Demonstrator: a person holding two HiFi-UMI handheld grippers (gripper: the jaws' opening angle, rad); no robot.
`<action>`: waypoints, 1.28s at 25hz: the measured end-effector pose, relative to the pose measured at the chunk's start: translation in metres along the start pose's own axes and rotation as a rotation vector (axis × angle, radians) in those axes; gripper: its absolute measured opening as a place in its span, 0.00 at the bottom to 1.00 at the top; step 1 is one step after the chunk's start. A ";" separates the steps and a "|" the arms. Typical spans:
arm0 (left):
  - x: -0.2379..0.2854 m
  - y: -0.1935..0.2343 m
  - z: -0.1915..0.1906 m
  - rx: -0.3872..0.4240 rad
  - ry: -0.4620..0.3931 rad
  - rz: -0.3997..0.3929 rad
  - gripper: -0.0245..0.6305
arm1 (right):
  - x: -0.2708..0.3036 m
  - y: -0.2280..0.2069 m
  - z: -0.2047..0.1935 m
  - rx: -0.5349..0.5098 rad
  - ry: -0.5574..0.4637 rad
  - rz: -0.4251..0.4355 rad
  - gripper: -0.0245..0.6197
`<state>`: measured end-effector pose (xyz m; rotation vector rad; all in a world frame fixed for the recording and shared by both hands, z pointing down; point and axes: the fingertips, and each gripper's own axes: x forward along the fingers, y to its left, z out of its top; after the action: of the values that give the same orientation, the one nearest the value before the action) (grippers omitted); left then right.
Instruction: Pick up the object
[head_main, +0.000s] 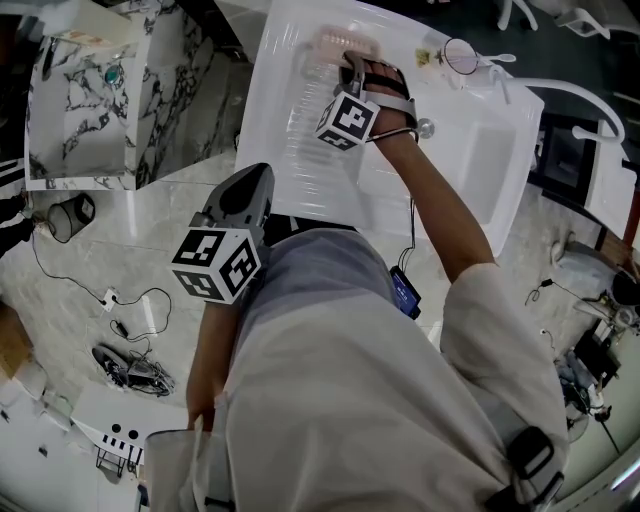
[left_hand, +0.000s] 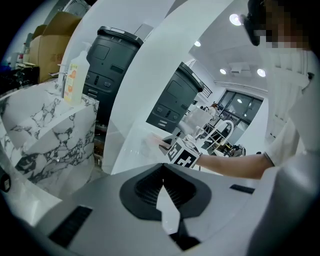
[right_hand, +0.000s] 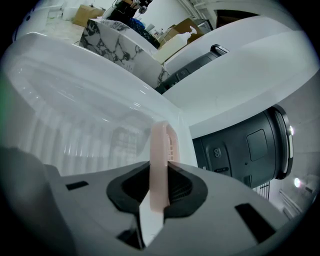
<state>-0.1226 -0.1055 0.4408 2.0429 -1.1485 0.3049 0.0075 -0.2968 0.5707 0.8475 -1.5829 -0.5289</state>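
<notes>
A pale pink plastic object (head_main: 345, 42) with a small grid pattern lies at the far edge of the white ribbed draining board (head_main: 300, 150). My right gripper (head_main: 347, 62) reaches over the board and its jaws press on the object's two sides. In the right gripper view the pink object (right_hand: 161, 150) stands on edge between the pads of the right gripper (right_hand: 159, 172). Whether it rests on the board I cannot tell. My left gripper (head_main: 260, 172) hangs near the person's body, below the board's front edge, shut and empty. The left gripper (left_hand: 162, 172) points toward the right arm and the pink object (left_hand: 152, 141).
A sink basin (head_main: 480, 170) with a curved tap (head_main: 590, 100) lies right of the board. A marble-patterned cabinet (head_main: 90, 100) stands at the left, with a soap bottle (left_hand: 75, 75) on it. Black bins (left_hand: 110, 55) stand behind. Cables (head_main: 130, 300) lie on the floor.
</notes>
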 end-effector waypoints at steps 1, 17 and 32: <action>0.000 -0.001 0.000 0.001 0.000 -0.001 0.04 | -0.001 0.000 0.000 0.004 -0.001 0.002 0.15; 0.005 -0.011 -0.005 0.011 0.008 -0.020 0.04 | -0.018 0.006 -0.011 0.067 0.003 0.057 0.15; 0.008 -0.023 -0.007 0.028 0.004 -0.038 0.04 | -0.042 0.006 -0.024 0.164 0.013 0.082 0.15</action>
<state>-0.0988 -0.0983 0.4380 2.0851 -1.1071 0.3070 0.0303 -0.2581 0.5531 0.9025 -1.6584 -0.3379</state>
